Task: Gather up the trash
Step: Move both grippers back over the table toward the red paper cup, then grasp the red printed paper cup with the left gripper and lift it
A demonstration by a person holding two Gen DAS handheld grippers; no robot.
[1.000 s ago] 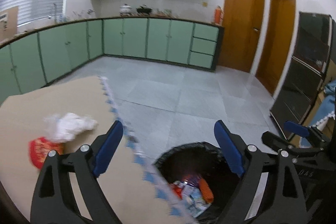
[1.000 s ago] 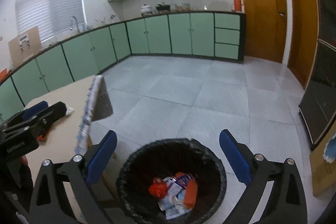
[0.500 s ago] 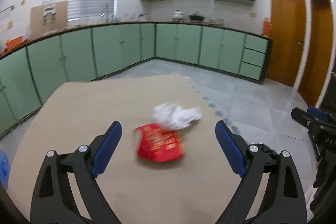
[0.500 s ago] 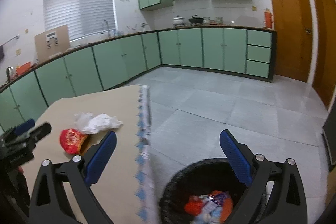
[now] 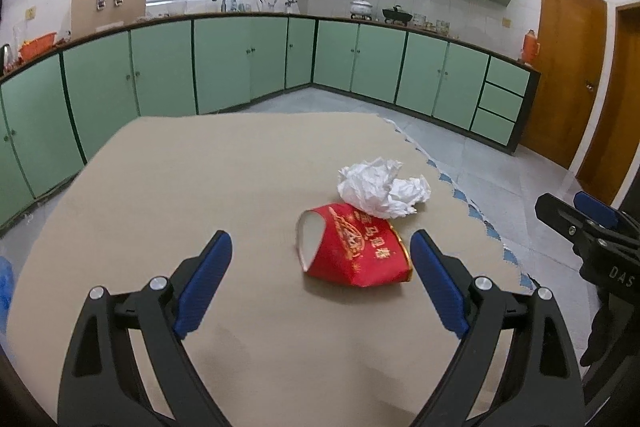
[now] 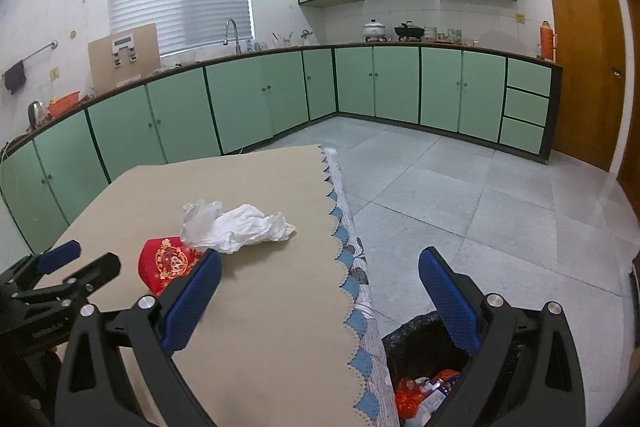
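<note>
A flattened red paper cup point(image 5: 354, 253) lies on the beige table point(image 5: 200, 187), with a crumpled white tissue point(image 5: 382, 191) touching its far side. My left gripper point(image 5: 320, 259) is open and empty, just short of the cup, which sits toward its right finger. In the right wrist view the cup point(image 6: 168, 261) and the tissue point(image 6: 244, 227) lie to the left. My right gripper point(image 6: 320, 281) is open and empty over the table's right edge. A black-lined trash bin point(image 6: 424, 379) with several pieces of rubbish stands on the floor below it.
The table's scalloped blue-and-white cloth edge point(image 6: 352, 267) runs along its right side. Green kitchen cabinets point(image 5: 240, 67) line the far walls. Brown doors point(image 5: 568, 67) stand at the right. Grey tiled floor point(image 6: 460, 195) lies beyond the table.
My left gripper swung left from over the bin to face the cup and tissue on the table and came closer. My right gripper also turned left, leaving the bin at lower right.
</note>
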